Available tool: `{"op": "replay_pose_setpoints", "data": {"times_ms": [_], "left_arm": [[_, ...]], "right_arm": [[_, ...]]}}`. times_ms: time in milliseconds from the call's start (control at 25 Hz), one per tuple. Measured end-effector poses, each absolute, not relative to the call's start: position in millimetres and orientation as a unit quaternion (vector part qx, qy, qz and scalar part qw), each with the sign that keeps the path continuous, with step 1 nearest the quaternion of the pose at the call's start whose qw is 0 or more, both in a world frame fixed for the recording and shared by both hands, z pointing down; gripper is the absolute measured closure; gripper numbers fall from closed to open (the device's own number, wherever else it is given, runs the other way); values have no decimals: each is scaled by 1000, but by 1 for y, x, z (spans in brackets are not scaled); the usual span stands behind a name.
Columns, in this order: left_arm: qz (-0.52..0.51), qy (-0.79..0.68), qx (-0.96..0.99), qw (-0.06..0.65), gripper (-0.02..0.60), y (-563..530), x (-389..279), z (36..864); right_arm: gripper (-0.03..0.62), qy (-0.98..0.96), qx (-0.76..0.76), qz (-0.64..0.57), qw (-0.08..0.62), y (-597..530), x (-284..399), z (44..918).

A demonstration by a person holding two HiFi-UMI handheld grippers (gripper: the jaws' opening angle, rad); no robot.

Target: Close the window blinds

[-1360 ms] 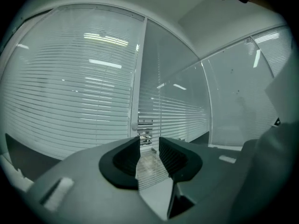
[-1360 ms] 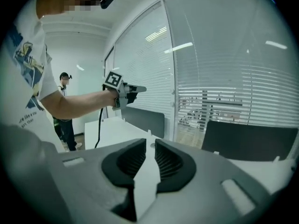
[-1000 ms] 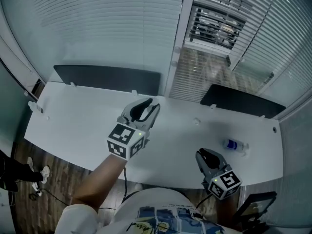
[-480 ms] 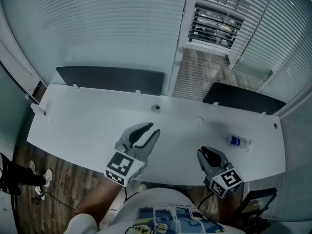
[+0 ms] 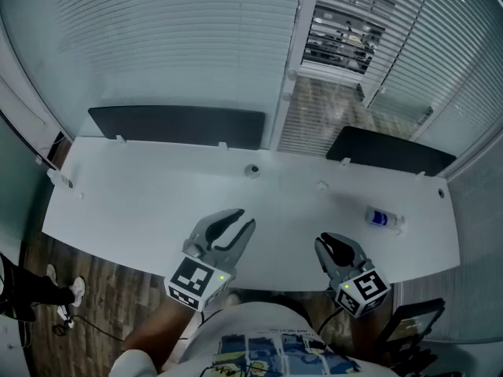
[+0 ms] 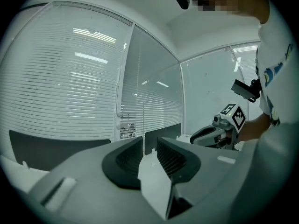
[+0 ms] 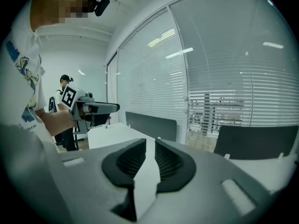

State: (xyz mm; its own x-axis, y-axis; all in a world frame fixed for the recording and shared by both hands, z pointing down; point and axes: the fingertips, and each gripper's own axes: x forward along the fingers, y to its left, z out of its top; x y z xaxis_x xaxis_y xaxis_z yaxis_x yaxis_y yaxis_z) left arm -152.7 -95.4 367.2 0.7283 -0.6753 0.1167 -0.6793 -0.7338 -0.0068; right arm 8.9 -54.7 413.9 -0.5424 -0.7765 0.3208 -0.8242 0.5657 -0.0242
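White slatted blinds (image 5: pixel 173 45) cover the big left pane with their slats turned flat. On the pane right of the window post, the blinds (image 5: pixel 346 34) have gaps that show a room behind. My left gripper (image 5: pixel 245 218) hovers over the white desk's near edge; its jaws are part open, have just been closing a little, and hold nothing. In the left gripper view its jaws (image 6: pixel 149 141) point at the blinds (image 6: pixel 60 92). My right gripper (image 5: pixel 325 242) sits low at the right, with a narrow gap between its jaws (image 7: pixel 150 141) and nothing in it.
The white desk (image 5: pixel 126 203) runs along the window, with two black dividers (image 5: pixel 177 126) (image 5: pixel 389 151) at its far edge. A small bottle (image 5: pixel 383 218) lies at the right and a small round fitting (image 5: pixel 252 170) sits mid-desk. A white window post (image 5: pixel 292 77) separates the panes.
My left gripper has drawn back from the desk's middle to its near edge, towards the body. The right gripper has shifted only slightly. The blinds look the same.
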Motion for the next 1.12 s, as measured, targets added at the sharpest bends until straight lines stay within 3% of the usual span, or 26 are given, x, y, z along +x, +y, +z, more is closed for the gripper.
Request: {"op": "replay_pose_setpoints", "data": {"times_ms": [520, 1120], "left_arm": [[58, -350, 935, 12, 483, -52, -170, 353], [74, -336, 938, 40, 560, -27, -179, 360]], "right_arm": [[546, -868, 469, 69, 149, -14, -13, 389], [546, -867, 472, 58, 152, 2, -21, 381]]}}
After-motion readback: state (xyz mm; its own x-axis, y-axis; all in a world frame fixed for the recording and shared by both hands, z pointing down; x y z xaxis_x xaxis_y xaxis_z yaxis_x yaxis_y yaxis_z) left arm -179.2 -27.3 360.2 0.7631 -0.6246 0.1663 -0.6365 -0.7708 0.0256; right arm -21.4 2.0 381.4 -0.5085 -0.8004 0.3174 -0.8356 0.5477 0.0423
